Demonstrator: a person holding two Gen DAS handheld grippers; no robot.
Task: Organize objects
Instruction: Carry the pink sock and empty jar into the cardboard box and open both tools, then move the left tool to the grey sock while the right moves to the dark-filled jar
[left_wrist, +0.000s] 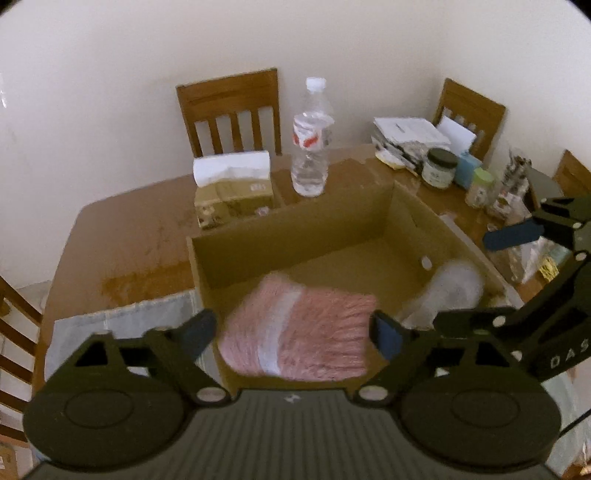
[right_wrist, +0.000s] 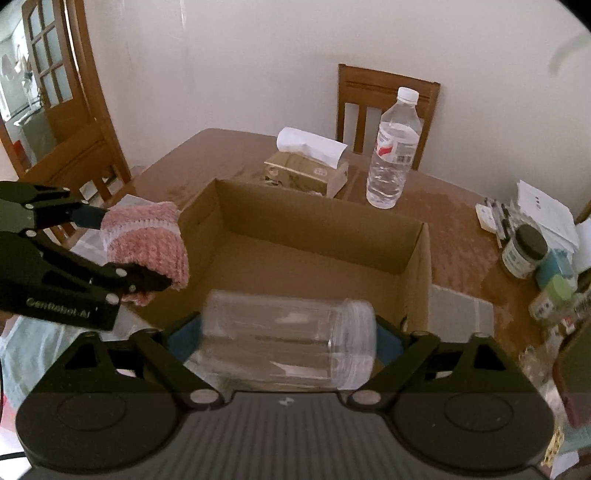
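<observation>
Here, in the left wrist view, the left gripper (left_wrist: 295, 334) has its jaws spread wide with a pink knitted cloth (left_wrist: 299, 328) between them. The cloth is blurred, and both pads seem just clear of its sides, so nothing is firmly gripped. It hangs over the 6 o'clock edge of an open cardboard box (left_wrist: 295, 229) standing on a brown table (left_wrist: 129, 236). At 4 o'clock in the box is a smeared clear plastic jar (left_wrist: 456, 290). Beyond the box, a tissue box (left_wrist: 236, 199) is at 11 o'clock and a water bottle (left_wrist: 310, 147) at 12.

In the right wrist view, the right gripper (right_wrist: 288, 343) is fully spread. The jar (right_wrist: 288, 339) lies sideways and blurred between the pads, over the box's 6 o'clock rim; I cannot tell whether they touch it. The cloth (right_wrist: 147, 240) shows at 9 o'clock, over the box's left wall.
</observation>
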